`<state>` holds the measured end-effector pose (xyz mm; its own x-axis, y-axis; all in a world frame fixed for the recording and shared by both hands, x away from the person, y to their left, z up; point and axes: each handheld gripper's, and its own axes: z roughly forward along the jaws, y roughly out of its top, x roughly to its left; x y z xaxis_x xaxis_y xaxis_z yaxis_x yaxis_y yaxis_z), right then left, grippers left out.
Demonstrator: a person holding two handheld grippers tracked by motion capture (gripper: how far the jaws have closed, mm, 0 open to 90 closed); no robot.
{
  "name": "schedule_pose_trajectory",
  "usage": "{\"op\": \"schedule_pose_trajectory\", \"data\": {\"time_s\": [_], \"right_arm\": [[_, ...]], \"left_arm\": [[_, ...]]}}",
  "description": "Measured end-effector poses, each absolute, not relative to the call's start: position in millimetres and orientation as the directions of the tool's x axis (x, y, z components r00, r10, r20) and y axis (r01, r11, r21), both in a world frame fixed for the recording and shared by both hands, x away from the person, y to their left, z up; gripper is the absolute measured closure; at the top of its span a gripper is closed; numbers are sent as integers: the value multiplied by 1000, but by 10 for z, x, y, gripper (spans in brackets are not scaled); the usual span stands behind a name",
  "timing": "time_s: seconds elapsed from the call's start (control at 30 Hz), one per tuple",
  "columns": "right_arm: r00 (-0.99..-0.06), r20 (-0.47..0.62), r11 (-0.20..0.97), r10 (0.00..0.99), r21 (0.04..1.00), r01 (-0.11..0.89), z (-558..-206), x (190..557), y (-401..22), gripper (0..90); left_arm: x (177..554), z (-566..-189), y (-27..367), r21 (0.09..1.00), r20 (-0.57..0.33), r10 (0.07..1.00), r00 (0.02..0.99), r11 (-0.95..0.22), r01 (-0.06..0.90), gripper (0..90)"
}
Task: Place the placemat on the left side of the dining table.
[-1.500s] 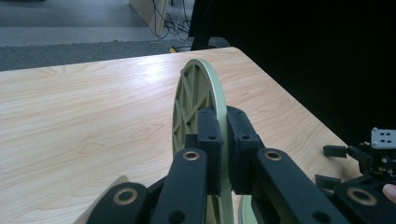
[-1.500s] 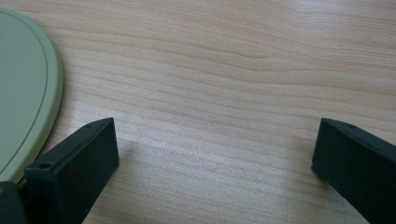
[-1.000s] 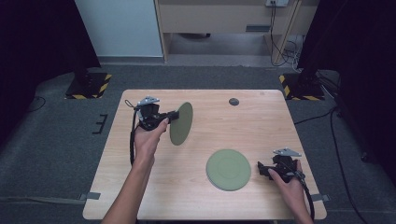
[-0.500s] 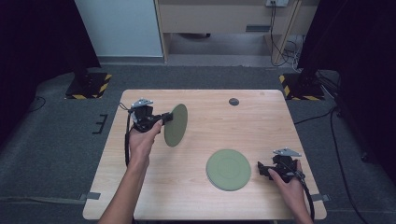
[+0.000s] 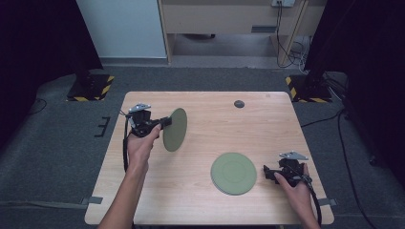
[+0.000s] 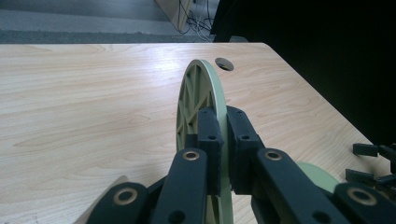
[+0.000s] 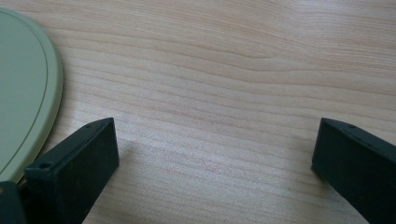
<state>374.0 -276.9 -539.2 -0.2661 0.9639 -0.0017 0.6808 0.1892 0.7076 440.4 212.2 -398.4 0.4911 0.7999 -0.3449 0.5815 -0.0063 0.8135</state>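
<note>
A green plate is held on edge above the table's left half, clamped in the left gripper, while a second plate lies near the front edge beside the wide-open right gripper; stacking probably follows, requiring levelling.

Lab recording space, black curtains, hazard-taped stand bases, taped-down table

A pale wooden desk stands on grey carpet. Behind it are a white panel, a wooden cabinet with cables, and dark curtains.
</note>
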Motion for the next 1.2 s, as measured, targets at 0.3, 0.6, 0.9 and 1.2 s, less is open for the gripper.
{"op": "schedule_pose_trajectory", "data": {"time_s": [0.3, 0.6, 0.9, 1.2], "right_arm": [[-266, -1, 189, 964, 708, 681, -5392, 3740, -2769, 9], [-266, -1, 189, 964, 707, 681, -5392, 3740, -2769, 9], [-266, -2, 189, 964, 708, 681, -5392, 3740, -2769, 9], [-266, -2, 189, 964, 708, 681, -5392, 3740, -2769, 9]], "left_arm": [[4394, -4039, 2178, 809, -348, 807, 478, 0, 588, 855], [4365, -4092, 2277, 802, -346, 818, 460, 4, 597, 855], [4349, -4153, 2353, 797, -350, 824, 446, 11, 604, 854], [4333, -4196, 2459, 794, -353, 832, 429, 23, 608, 854]]}}
